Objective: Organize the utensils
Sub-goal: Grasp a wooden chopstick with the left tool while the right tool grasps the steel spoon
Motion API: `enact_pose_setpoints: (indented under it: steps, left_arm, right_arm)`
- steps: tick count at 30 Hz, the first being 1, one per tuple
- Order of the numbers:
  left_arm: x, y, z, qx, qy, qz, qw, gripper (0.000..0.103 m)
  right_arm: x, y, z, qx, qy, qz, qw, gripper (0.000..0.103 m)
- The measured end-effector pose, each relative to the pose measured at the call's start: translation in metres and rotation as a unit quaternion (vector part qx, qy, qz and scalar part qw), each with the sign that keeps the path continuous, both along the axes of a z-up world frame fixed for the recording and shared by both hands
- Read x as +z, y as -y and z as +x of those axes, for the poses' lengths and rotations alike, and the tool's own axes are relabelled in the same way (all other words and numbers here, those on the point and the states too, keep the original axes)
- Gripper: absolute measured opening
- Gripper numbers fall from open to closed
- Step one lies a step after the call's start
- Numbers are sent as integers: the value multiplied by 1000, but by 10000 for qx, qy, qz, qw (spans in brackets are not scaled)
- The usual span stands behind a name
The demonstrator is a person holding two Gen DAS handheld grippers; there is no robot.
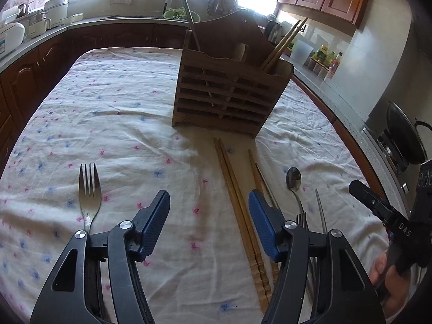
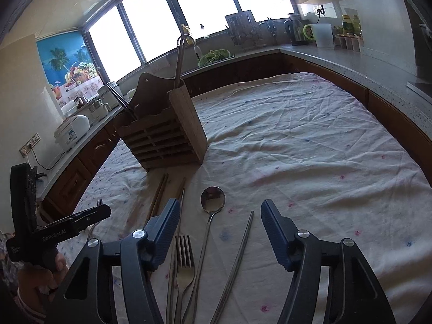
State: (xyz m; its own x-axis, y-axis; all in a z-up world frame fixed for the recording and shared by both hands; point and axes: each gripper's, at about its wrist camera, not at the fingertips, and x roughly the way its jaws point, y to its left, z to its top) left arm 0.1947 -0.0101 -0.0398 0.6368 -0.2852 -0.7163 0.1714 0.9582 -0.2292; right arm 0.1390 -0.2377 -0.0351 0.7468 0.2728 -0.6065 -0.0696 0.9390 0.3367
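Note:
A slatted wooden utensil holder [image 1: 224,91] [image 2: 162,137] stands upright on the floral tablecloth [image 1: 121,108], with wooden chopsticks [image 1: 283,43] and a metal chopstick [image 1: 189,16] sticking out of it. A fork [image 1: 90,191] lies to the left of my left gripper [image 1: 209,210]. That gripper is open above the cloth, and a pair of wooden chopsticks [image 1: 237,202] lies on the cloth just inside its right finger. My right gripper [image 2: 221,210] is open over a spoon [image 2: 212,199], a second fork [image 2: 185,259] and a metal chopstick [image 2: 240,245]. None of these is touched.
Kitchen counters with dark cabinets wrap around the table. A rice cooker [image 2: 73,129] sits on the left counter, a kettle [image 2: 294,32] and jars on the far right one, and a wok [image 1: 405,135] on the stove. The cloth [image 2: 310,140] stretches far to the right.

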Motion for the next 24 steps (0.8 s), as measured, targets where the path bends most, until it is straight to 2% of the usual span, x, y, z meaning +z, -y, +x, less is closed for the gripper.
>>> enact_pose_setpoints:
  steps: [5,10,15,20,22,24]
  left_arm:
    - [-6,16,35,-211,-210,215,9993,50]
    - [-22,31,68,-341,-524,548,9965,30]
    - [-37,40,88,-460,-732,600,9945,27]
    - [-38,42,94,-548,-668,673,9940,25]
    - [-38,40,93,-600,-674,701,9935,19]
    - [-38,38,88,-739,-666,793,9919,16]
  right_arm:
    - [-10,-4,33,288,-332,-8,9990,55]
    - [-19,-10,56,421,-521,-177,9976,46]
    - [-26,-13,69,504,-655,-207,9964,43]
    - [-35,-15,78,529,-794,-236,9952,37]
    - [-38,-16,81,560,-847,-252,9945,37]
    - [-40,-17,83,602,-877,-281,9939,37]
